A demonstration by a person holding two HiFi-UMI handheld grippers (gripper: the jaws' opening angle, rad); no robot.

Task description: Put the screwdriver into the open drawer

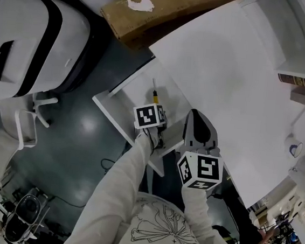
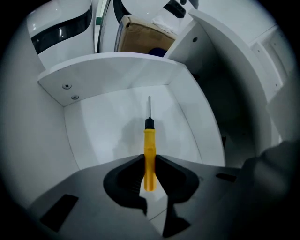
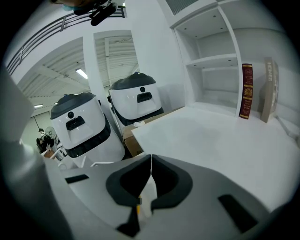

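Observation:
The screwdriver [image 2: 149,157], with a yellow handle and a thin metal shaft, points away from me. My left gripper [image 2: 149,158] is shut on its handle and hangs over the floor of the open white drawer [image 2: 108,126], tip angled down. In the head view the screwdriver [image 1: 154,95] sticks out beyond the left gripper [image 1: 155,106] above the drawer [image 1: 109,108], which is pulled out from under the white table. My right gripper [image 1: 196,116] hovers just right of the left one, over the table's edge. Its jaws [image 3: 151,158] are shut with nothing between them.
A white tabletop [image 1: 229,62] spreads to the right, with shelves and books [image 1: 302,82] at its far side. Two white robot bodies [image 3: 79,124] and a cardboard box [image 1: 153,10] stand beyond the drawer. A white chair [image 1: 31,117] sits on the dark floor at left.

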